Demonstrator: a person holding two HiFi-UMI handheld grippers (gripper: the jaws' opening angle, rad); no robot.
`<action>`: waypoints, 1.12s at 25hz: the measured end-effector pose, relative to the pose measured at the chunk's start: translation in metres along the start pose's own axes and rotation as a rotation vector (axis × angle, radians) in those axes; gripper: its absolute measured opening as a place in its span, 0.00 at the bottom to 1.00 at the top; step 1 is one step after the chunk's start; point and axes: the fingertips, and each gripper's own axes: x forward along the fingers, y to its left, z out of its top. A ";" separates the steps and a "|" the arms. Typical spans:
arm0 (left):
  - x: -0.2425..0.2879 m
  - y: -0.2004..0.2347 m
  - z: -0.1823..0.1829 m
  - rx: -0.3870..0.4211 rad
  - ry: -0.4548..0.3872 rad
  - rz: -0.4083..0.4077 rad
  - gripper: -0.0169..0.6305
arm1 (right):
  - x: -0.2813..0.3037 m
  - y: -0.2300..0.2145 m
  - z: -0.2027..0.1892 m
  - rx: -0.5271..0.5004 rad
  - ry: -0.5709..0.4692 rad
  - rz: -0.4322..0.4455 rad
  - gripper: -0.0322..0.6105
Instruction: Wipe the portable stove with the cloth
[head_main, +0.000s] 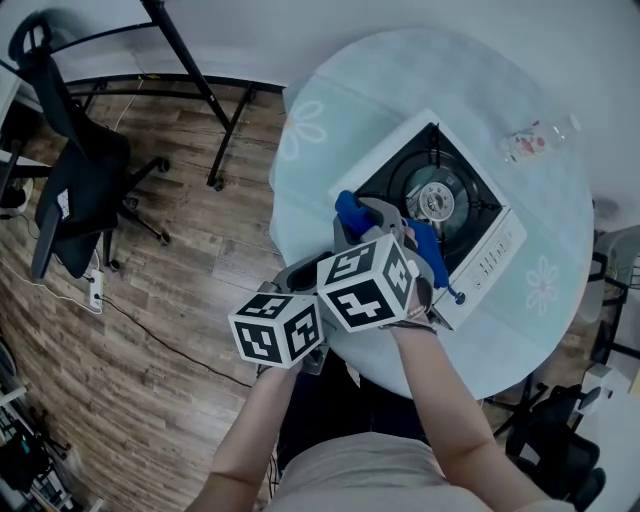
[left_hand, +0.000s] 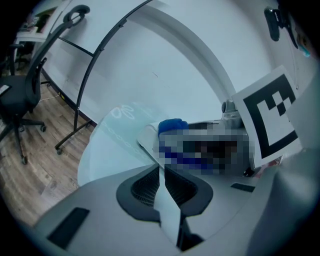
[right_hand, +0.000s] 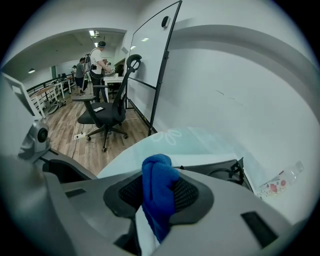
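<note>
The right gripper (right_hand: 159, 197) is clamping the blue cloth (right_hand: 156, 175) between its fingers (right_hand: 192, 192); the cloth is bulging up past the fingertips and trailing down between the pads. In the head view it is sitting over the near left corner of the stove (head_main: 488, 255), on the round table (head_main: 330, 130); whether it is touching the stove cannot be told. The left gripper (left_hand: 167, 187) is hanging just beside the right one, near the table edge; its fingers are pressed together on nothing, with only a thin pale sliver showing between them. A bottle (head_main: 537, 140) is lying on the table, apart from the stove.
</note>
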 end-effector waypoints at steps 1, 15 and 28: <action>0.000 0.000 0.000 -0.001 -0.001 0.000 0.10 | 0.000 0.000 0.001 0.001 -0.001 -0.001 0.24; -0.013 -0.021 0.004 -0.001 -0.085 -0.108 0.10 | -0.023 -0.005 0.013 0.053 -0.142 0.099 0.25; -0.025 -0.093 -0.001 0.129 -0.143 -0.211 0.10 | -0.110 -0.025 0.016 0.085 -0.382 0.152 0.24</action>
